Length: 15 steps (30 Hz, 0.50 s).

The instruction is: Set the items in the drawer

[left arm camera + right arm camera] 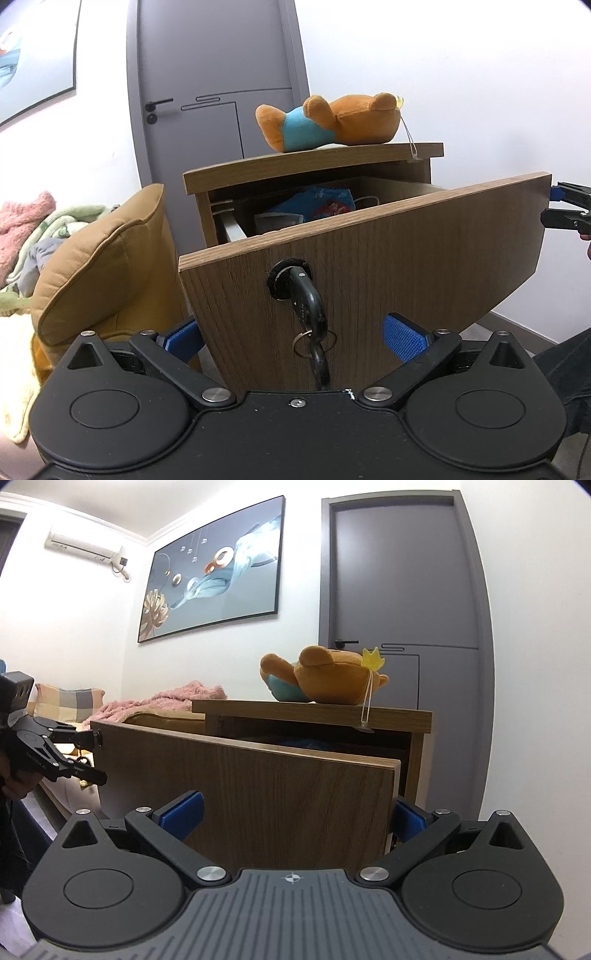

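**Drawer open, both grippers at its front**

The drawer [369, 258] of the small wooden cabinet [314, 162] is pulled out, its front panel tilted across both views. Inside it lies a blue printed packet [317, 205] with some paper beside it. A key [306, 295] sits in the lock at the middle of the front panel, and a second key hangs from it on a ring.

The left gripper [293, 334] faces the panel straight on, its blue pads [400, 338] spread wide to either side of the hanging keys, gripping nothing. In the right wrist view it shows at the far left, level with the lock, held in a hand [14, 779].

The right gripper [295, 814] is at the panel's right end, spread wide, with one blue pad in front of the panel and the other past its edge; whether the pads touch the wood cannot be told. It appears in the left wrist view at the far right edge, by the panel's corner.

A plush bear [332, 122] in a blue top lies on its back on the cabinet top, a tag string dangling over the edge. A tan cushion [107, 262] leans beside the cabinet, and a grey door [221, 81] stands behind.
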Available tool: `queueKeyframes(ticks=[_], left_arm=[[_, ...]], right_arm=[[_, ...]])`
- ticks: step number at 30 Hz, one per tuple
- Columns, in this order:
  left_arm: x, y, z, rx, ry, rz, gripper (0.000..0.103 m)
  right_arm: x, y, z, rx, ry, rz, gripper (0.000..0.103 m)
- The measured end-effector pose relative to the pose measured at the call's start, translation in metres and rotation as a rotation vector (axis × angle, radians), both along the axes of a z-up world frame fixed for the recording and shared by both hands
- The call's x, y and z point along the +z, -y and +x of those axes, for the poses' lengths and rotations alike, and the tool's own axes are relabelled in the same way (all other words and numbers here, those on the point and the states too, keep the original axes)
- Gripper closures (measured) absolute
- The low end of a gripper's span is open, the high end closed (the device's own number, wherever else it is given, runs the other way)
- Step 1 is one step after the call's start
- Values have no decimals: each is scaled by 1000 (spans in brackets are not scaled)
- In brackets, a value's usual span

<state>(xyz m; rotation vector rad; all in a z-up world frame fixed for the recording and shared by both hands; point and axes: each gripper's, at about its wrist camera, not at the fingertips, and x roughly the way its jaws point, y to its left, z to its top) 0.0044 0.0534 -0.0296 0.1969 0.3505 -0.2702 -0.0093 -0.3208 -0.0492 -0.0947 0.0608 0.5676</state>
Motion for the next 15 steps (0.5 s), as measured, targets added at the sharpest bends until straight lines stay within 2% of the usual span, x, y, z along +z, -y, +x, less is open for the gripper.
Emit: queueKeyframes(ticks=[4, 8, 15], left_arm=[[15, 3, -14, 41, 53, -7, 2], [33, 6, -33, 103, 83, -65, 2], [68, 26, -57, 175, 126, -89, 2]], right_arm=[[5, -12, -10, -100, 18, 8, 0], [15, -11, -22, -142, 42, 100, 0], [28, -13, -42, -171, 119, 277, 0]])
